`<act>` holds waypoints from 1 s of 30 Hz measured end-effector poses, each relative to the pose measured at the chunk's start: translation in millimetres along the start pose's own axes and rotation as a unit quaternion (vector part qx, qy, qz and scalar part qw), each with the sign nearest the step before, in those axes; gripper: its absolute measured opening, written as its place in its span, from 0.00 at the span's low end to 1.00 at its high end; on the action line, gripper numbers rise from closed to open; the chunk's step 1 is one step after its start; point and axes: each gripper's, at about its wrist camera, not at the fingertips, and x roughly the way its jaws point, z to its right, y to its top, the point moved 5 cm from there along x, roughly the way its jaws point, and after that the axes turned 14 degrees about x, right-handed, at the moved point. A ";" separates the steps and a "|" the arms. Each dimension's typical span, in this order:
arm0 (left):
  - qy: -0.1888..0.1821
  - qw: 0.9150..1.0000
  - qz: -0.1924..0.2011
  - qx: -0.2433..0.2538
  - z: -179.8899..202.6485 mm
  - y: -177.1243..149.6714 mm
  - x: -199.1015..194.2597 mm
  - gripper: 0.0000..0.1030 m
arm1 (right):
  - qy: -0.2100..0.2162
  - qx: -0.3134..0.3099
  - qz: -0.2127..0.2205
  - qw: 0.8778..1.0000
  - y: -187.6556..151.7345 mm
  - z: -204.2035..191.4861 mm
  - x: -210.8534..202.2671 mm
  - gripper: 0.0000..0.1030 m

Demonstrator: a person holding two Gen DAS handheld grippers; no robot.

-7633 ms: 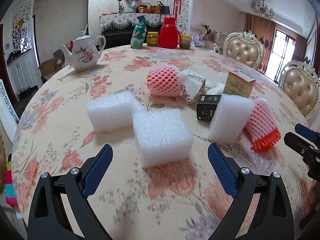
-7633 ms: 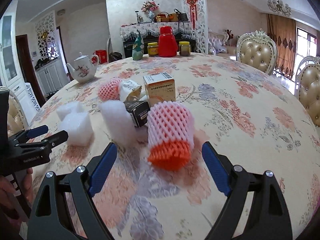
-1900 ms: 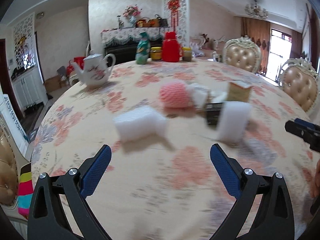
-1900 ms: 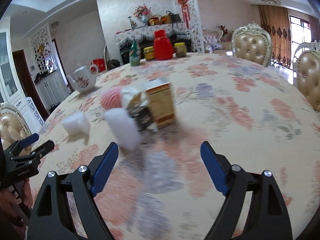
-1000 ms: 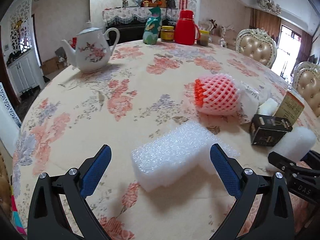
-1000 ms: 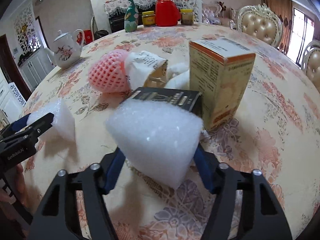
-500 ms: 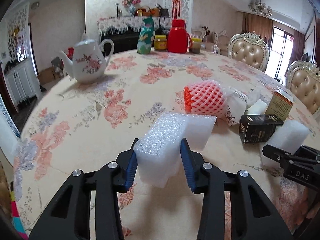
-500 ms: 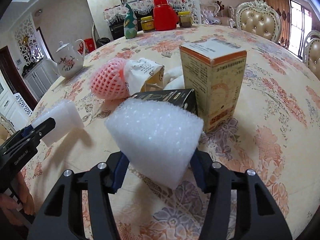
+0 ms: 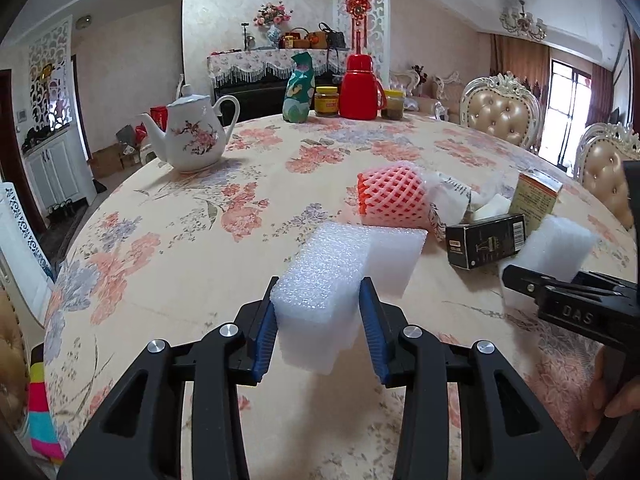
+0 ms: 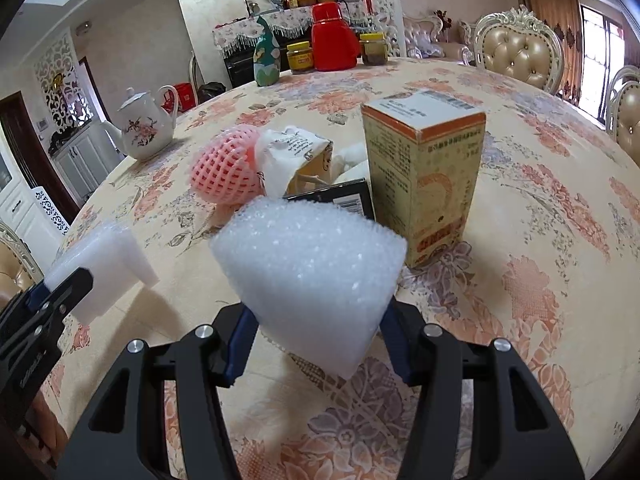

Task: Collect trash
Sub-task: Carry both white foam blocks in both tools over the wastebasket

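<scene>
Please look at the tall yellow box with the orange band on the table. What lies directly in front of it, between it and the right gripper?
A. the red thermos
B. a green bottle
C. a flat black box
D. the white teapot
C. In the right wrist view the flat black box lies against the base of the tall yellow box, just behind the white foam block that the right gripper holds.

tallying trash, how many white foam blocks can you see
2: one foam block clamped in the left gripper, another in the right gripper. More could be hidden behind the boxes.
</scene>
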 end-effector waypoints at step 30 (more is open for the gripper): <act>0.004 1.000 0.024 0.010 59.0 -20.5 -73.3 0.36 | 0.069 -0.020 0.015 0.997 -52.0 43.7 -98.1 0.53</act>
